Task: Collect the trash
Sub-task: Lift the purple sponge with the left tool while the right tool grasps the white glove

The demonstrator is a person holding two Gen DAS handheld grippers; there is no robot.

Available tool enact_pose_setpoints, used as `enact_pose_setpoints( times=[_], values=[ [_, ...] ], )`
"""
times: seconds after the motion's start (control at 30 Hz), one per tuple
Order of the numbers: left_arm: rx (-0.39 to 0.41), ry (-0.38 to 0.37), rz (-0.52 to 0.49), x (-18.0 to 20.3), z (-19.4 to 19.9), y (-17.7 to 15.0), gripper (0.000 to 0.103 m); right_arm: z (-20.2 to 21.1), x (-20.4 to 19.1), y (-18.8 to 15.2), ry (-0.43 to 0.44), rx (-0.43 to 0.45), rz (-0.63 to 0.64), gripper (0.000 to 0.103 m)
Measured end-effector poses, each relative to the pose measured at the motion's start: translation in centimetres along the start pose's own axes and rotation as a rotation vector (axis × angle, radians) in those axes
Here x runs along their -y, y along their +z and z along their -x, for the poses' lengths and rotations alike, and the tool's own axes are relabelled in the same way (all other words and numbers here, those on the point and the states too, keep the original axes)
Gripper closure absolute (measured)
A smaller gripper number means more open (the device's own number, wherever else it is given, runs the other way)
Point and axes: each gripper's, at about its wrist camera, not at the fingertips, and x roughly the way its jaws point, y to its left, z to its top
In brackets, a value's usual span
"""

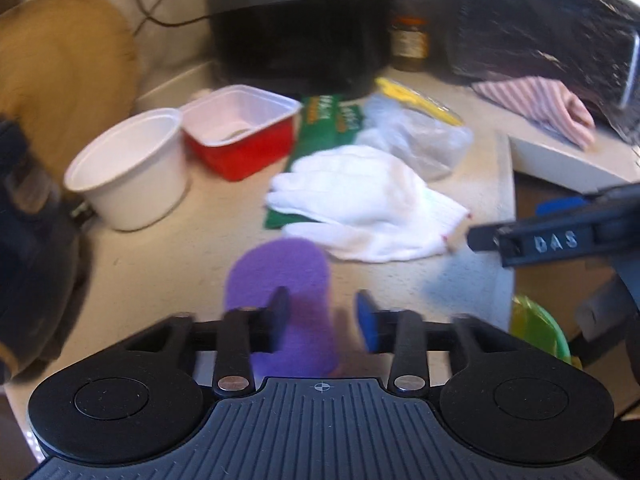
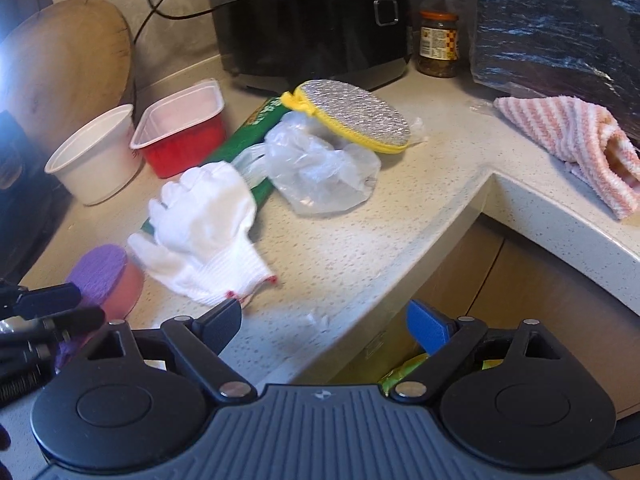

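On the pale speckled bench [image 2: 340, 248], near its front edge, lies the litter: a white knit glove [image 2: 208, 236], a crumpled clear plastic bag [image 2: 320, 168] just behind it, a green packet [image 2: 244, 136] partly under both, and farther left a white cup [image 2: 94, 156] touching a red tray [image 2: 180, 136]. A purple sponge [image 1: 280, 280] with a pink underside sits closest to the left hand-held gripper [image 1: 324, 316], whose jaws stand apart with the sponge between them; the pads do not seem to press on it, though blur makes that hard to settle. The right hand-held gripper [image 2: 326, 322] is wide open and empty, hanging over the bench edge just beside the glove's cuff, with a green-lined bin [image 2: 404, 368] showing below.

The glove looks light, limp and soft: it should bunch under the pads rather than resist, so a pinch on the ribbed cuff, the thickest and nearest part, seems safest. The plastic bag is likely slippery and almost weightless; gripping a gathered fold would hold better than a single layer. The cup and tray appear thin, rigid and light, best taken by a wall at the rim, with gentle pressure lest they crack or skid away.
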Motion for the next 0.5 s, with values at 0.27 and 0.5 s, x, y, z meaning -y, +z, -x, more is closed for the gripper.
enact_pose_setpoints(
  times=[0.27, 0.5],
  values=[
    [-0.007, -0.024, 0.019, -0.3, 0.0, 0.2, 0.045, -0.6, 0.4, 0.7, 0.005, 0.005, 0.001, 0.011],
    [0.021, 0.113, 0.03, -2.0, 0.8, -0.6, 0.046, -0.2, -2.2, 1.7, 0.107, 0.073, 0.132, 0.008]
  ],
)
